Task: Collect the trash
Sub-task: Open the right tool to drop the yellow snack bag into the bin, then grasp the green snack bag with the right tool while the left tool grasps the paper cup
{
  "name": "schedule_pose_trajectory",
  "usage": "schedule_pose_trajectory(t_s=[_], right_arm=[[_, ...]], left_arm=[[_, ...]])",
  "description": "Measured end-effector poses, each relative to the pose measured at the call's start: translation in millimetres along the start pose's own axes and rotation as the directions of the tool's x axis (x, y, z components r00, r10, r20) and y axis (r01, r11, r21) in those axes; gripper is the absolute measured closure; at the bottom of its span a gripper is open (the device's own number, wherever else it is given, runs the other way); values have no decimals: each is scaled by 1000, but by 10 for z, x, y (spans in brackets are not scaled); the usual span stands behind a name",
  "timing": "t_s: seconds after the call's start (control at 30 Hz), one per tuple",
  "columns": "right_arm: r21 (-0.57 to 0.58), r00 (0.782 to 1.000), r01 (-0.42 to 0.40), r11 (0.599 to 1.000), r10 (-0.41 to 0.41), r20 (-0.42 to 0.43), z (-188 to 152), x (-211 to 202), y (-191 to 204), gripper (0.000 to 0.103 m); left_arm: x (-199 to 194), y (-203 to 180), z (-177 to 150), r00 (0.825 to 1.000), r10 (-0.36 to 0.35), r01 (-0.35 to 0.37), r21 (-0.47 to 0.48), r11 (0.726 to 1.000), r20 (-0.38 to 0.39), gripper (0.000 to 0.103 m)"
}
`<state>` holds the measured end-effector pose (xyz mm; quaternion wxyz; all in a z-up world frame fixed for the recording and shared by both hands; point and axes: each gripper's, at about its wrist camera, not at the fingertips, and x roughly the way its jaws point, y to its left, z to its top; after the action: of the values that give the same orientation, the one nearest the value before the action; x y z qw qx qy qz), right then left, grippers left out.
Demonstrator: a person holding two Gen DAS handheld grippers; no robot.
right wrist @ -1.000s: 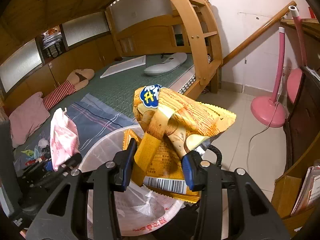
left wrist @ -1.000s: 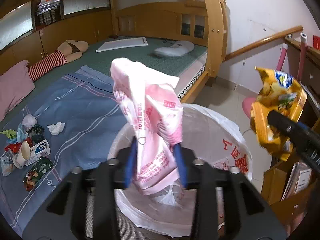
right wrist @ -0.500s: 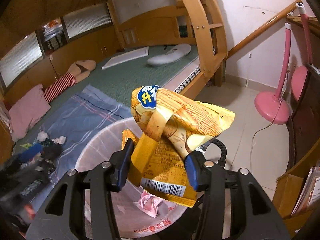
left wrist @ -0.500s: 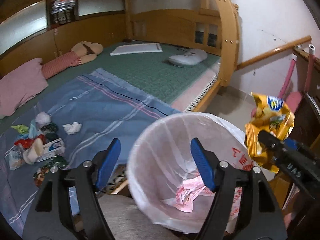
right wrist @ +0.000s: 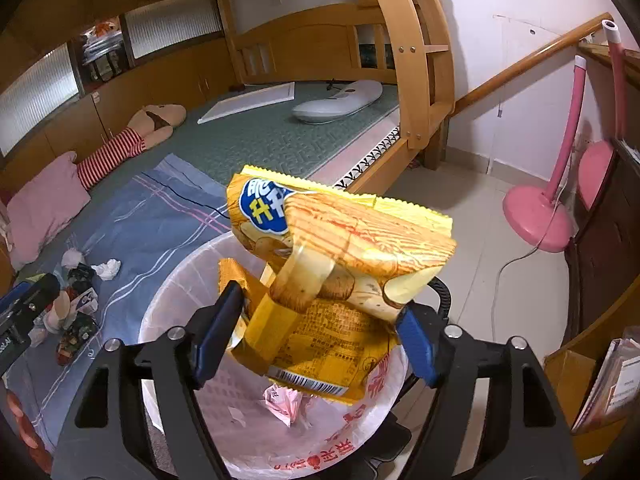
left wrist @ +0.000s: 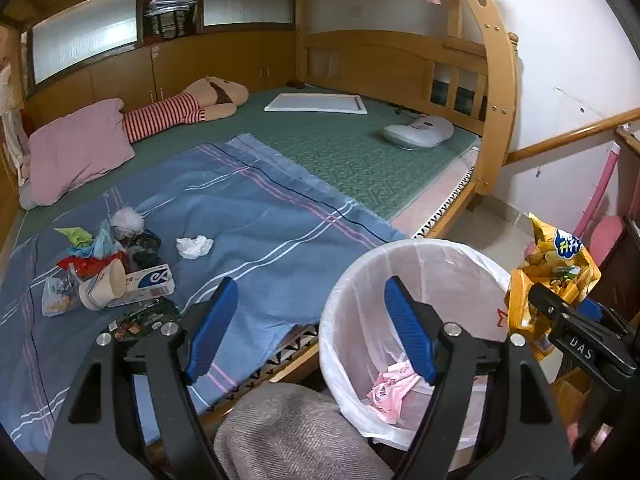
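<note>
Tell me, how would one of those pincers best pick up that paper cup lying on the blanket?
Probably from above, closing across the paper cup at mid-body. It lies on its side, mouth toward the carton, so its round wall faces up. The empty left gripper is nearer.

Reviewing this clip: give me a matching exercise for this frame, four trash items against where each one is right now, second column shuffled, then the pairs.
Items
1. yellow snack bag
2. pink wrapper
3. crumpled white tissue
4. paper cup

Places
A. lying alone on the blue blanket, apart from the pile
B. at the bottom of the lined bin
C. between the jaws of the right gripper, above the bin
D. on its side in the trash pile on the blanket

Pairs: 1-C, 2-B, 3-A, 4-D
</note>
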<state>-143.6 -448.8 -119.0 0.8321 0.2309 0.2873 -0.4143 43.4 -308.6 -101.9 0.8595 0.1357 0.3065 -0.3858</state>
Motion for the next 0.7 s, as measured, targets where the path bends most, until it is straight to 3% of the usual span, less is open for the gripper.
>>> schedule_pose_trajectory(t_s=[0.13,0.43,0.6,0.7], right_arm=[[-1,1000,7,1000,-7,-10,2,25,-15,19],[-32,1000,-20,999,20,-5,29,4,129,18],[-71,995,-98,993,97,-18,45,30,449,18],[-118,981,-195,974,192,-42,44,71,801,18]], left_arm=[[-24,30,-11,1000,0,0,1,1000,4,26],[-93,239,13,1000,27,-26,-35,999,16,25],[-196,530,-43,997,69,-67,-71,995,25,20],[-344,900,-143,988,152,-147,-106,983,37,15]])
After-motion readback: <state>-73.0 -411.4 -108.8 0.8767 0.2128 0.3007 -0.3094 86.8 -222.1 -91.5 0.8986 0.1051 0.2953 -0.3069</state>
